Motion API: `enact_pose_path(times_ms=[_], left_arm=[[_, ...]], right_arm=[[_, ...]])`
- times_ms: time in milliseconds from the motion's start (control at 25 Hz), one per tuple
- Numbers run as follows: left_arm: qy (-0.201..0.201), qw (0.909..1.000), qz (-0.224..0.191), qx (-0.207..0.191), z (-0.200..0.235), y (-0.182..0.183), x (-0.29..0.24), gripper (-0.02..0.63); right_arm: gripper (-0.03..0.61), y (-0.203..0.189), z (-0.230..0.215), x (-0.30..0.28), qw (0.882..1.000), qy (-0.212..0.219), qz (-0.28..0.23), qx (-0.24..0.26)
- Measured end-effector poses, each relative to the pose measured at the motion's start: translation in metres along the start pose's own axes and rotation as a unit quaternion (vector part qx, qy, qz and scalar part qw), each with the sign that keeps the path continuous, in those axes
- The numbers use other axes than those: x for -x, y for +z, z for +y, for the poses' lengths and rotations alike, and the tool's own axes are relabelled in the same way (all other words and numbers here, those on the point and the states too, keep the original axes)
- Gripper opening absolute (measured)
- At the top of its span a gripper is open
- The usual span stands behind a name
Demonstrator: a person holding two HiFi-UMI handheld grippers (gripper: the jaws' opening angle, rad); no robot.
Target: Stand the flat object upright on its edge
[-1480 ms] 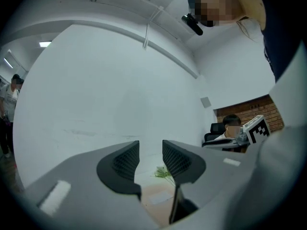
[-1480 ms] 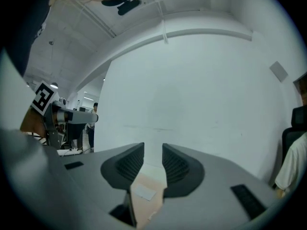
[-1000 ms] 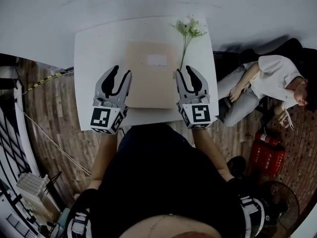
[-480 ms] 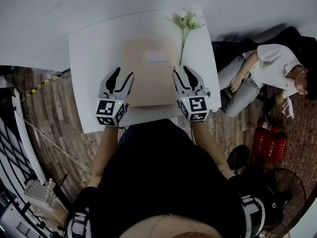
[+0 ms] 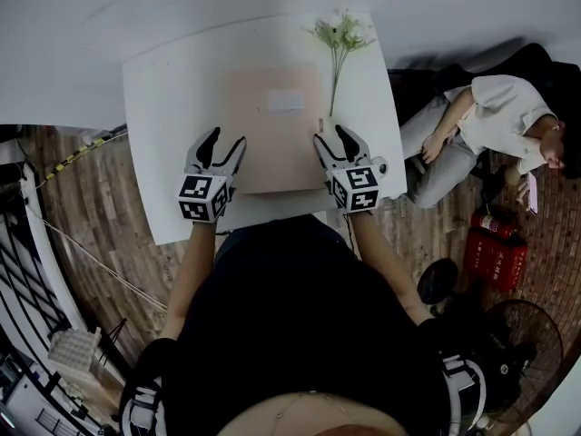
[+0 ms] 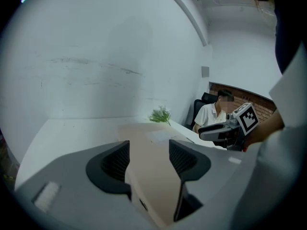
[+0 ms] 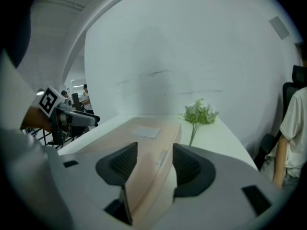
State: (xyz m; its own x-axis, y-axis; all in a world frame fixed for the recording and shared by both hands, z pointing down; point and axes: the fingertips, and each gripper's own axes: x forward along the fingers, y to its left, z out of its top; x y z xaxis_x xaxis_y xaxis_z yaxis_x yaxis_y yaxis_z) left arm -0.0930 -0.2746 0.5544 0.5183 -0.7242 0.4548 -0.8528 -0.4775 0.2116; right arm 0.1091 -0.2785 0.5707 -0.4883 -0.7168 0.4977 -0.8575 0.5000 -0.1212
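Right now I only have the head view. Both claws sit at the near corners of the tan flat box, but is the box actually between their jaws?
Observer: For the left claw, yes. Its own view shows the flat box running between its jaws, which are opening.
Operator: And the other one?
Observer: The right claw has the box's right edge between its jaws too. They are also opening and do not look pressed on it.
Operator: Is the box raised at all?
Observer: It doesn't look raised. The right gripper view shows its side wall lying along the white table, so it seems to be flat.
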Motion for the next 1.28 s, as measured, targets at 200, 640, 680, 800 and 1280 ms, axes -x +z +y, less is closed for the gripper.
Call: enact_pose_path(times_ms=[200, 640, 680, 800, 1280], left_arm=[[-0.033, 0.9978, 0.039, 0.042, 0.002, -0.021, -0.009, 0.301], [-0.065, 0.9816, 0.126, 0.128, 0.013, -0.057, -0.026, 0.339], [-0.068, 0.9787, 0.131, 0.142, 0.014, -0.059, -0.027, 0.339], [-0.083, 0.9685, 0.144, 0.185, 0.015, -0.065, -0.030, 0.343], [-0.124, 0.9465, 0.195, 0.225, 0.011, -0.076, -0.041, 0.348]], right_arm=[[0.242, -0.016, -0.001, -0.009, 0.998, 0.027, 0.033, -0.042], [0.265, -0.040, 0.000, -0.023, 0.985, 0.071, 0.097, -0.126], [0.268, -0.042, 0.001, -0.024, 0.983, 0.076, 0.102, -0.134], [0.278, -0.046, 0.000, -0.027, 0.978, 0.086, 0.115, -0.152], [0.282, -0.054, 0.000, -0.036, 0.959, 0.124, 0.145, -0.209]])
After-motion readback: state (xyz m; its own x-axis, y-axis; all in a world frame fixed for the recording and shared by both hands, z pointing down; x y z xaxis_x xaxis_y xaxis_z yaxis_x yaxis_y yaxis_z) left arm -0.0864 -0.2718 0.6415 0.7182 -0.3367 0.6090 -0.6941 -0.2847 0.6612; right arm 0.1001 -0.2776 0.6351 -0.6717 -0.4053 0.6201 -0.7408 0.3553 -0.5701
